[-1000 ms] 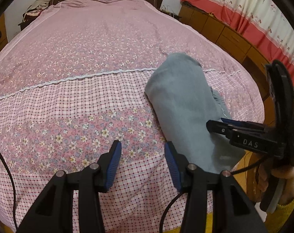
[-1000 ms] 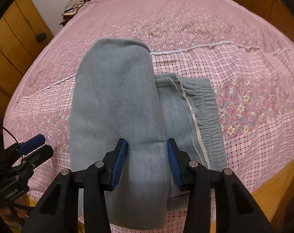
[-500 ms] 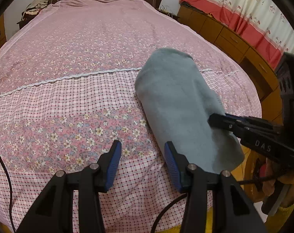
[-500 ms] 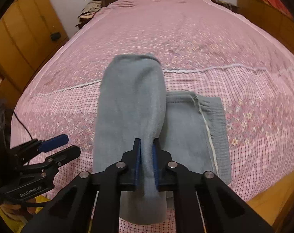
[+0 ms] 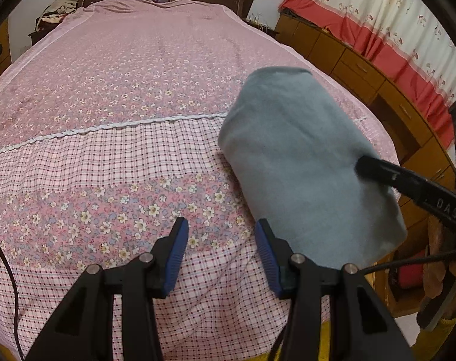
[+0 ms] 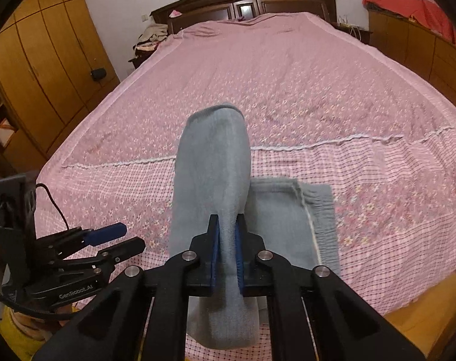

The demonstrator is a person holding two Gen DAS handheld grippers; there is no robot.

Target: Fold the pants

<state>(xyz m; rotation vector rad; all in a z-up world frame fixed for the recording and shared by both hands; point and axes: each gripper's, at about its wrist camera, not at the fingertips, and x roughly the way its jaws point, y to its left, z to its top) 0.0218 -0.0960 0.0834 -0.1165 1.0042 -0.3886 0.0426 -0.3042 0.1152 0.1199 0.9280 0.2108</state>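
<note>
Pants [image 6: 216, 162], grey-blue, lie near the foot of the bed [image 6: 288, 75]; the right gripper [image 6: 227, 255] is clamped on the legs' end, mid-fold. Left gripper [image 5: 219, 252] hangs empty, jaws apart. Next, I judge: carry that end over the waistband [image 6: 321, 219]

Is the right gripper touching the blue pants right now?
Touching. The right wrist view shows the right gripper with both blue pads pressed against a raised fold of the pants.

the left gripper [image 6: 116, 242] reads "genrobot.ai"; the right gripper [image 5: 366, 165], "das".
</note>
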